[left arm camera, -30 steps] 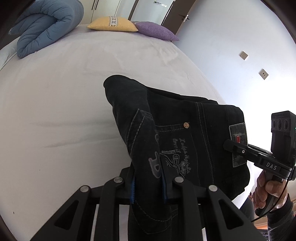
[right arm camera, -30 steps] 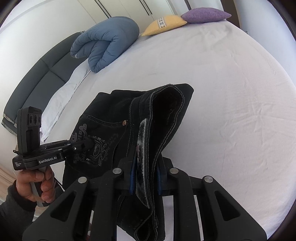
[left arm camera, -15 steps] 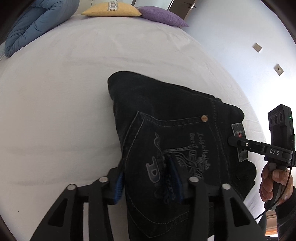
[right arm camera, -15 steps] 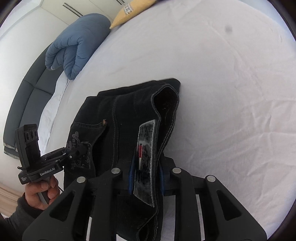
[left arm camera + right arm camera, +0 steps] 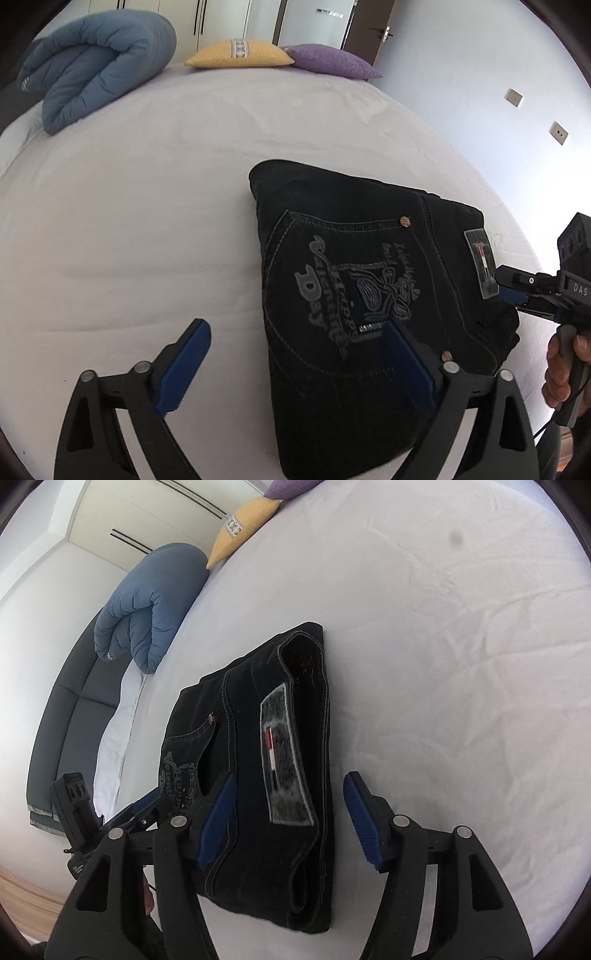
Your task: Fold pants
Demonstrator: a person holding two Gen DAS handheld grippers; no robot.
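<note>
Black jeans (image 5: 369, 288) lie folded into a flat bundle on the white bed sheet (image 5: 129, 229), printed back pocket facing up. My left gripper (image 5: 295, 358) hangs low over their near left edge. Its jaws are opening wide: one blue pad (image 5: 184, 362) is over bare sheet, the other (image 5: 406, 365) over the denim, and neither presses. My right gripper (image 5: 290, 821) straddles the waistband end with the grey label (image 5: 284, 760). Its jaws are opening too, with the fold between the pads and untouched. Each gripper also shows in the other's view, the right gripper (image 5: 504, 286) and the left gripper (image 5: 147, 805).
A rolled blue duvet (image 5: 96, 66) lies at the bed's far left, with a yellow cushion (image 5: 240, 55) and a purple cushion (image 5: 332, 64) at the far edge. A dark padded headboard (image 5: 70, 720) runs along one side. A person's hand (image 5: 561, 369) holds the right gripper's handle.
Both grippers were shut on raised folds of the jeans; their jaws have spread and let go. The denim has dropped flat onto the bed, and both hands have sunk lower.
</note>
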